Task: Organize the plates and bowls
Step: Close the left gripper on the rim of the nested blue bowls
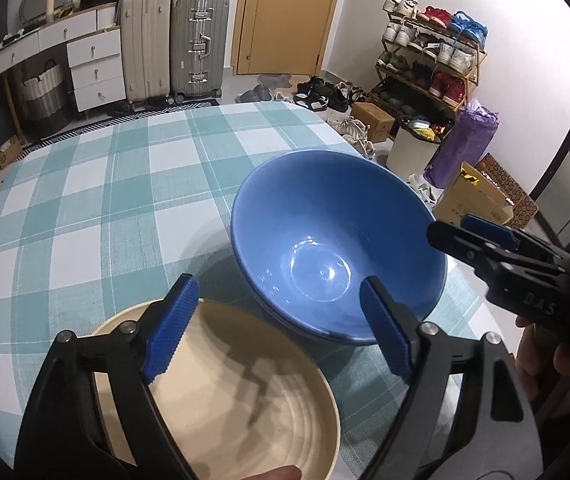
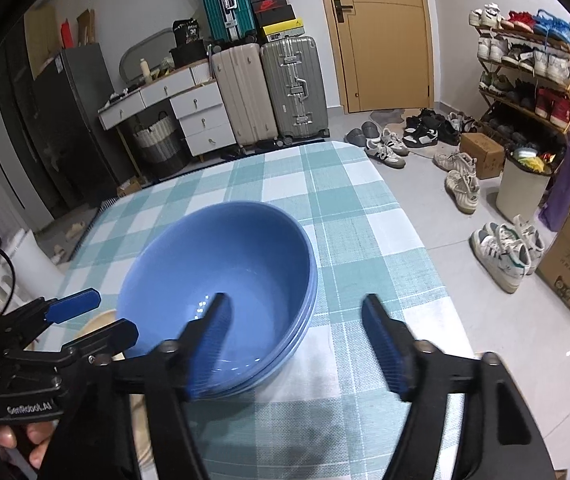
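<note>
Bowls: three blue ones (image 2: pixel 221 276) sit nested in one stack on the checked worktop (image 1: pixel 105 200), with one cream plate (image 1: pixel 245 392) just beside them. Left claw (image 1: pixel 281 328) hovers low over the plate's edge, jaws spread wide, holding nothing. Right claw (image 2: pixel 297 344) is tipped down at the stack, equally wide, its left finger (image 2: pixel 213 344) over the bowl's interior, gripping nothing
</note>
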Motion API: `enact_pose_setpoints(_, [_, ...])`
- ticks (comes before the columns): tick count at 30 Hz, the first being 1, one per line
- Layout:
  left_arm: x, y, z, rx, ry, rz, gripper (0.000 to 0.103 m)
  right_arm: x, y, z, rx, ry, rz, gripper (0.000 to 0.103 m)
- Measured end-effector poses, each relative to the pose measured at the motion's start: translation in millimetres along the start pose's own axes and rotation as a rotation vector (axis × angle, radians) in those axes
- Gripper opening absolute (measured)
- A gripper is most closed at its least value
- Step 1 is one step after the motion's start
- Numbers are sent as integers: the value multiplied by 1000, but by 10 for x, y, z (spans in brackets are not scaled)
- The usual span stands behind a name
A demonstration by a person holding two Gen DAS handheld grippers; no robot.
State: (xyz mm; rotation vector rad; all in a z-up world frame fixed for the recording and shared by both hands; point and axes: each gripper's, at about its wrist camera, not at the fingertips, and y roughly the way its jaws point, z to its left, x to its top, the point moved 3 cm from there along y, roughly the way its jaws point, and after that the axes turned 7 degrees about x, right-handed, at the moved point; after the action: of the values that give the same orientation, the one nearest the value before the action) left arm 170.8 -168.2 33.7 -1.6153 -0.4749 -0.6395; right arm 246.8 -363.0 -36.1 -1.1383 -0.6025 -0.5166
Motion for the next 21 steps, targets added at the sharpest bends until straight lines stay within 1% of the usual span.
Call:
enact_pose_setpoints(2, [26, 23, 32, -3, -16, 10, 84, 13, -7, -27, -5, 7, 1, 81])
enact_pose_setpoints(4, [47, 64, 58, -3, -31, 23, 91, 19, 3, -49, -5, 14, 3, 81])
enact_pose_setpoints(5, [54, 90, 73, -6, -39, 30, 98, 21, -3, -59, -3, 17, 5, 81])
enact_pose_setpoints(6, [60, 109, 84, -11, -46, 33, 102, 23, 9, -67, 0, 21, 8, 81])
enact_pose_setpoints(8, [71, 169, 109, -29, -59, 45, 102, 35, 29, -94, 5, 28, 12, 84])
enact_pose_setpoints(10, [73, 254, 146, -45, -78, 68, 102, 36, 54, -118, 10, 38, 20, 84])
enact_pose_setpoints(13, [72, 368, 215, -44, -105, 93, 102, 31, 102, -164, 18, 59, 29, 84])
enact_pose_setpoints(16, [74, 468, 289, -63, -129, 110, 102, 19, 143, -202, 38, 77, 34, 84])
enact_pose_setpoints(21, [92, 636, 449, -77, -200, 129, 102, 8, 231, -250, 59, 93, 42, 84])
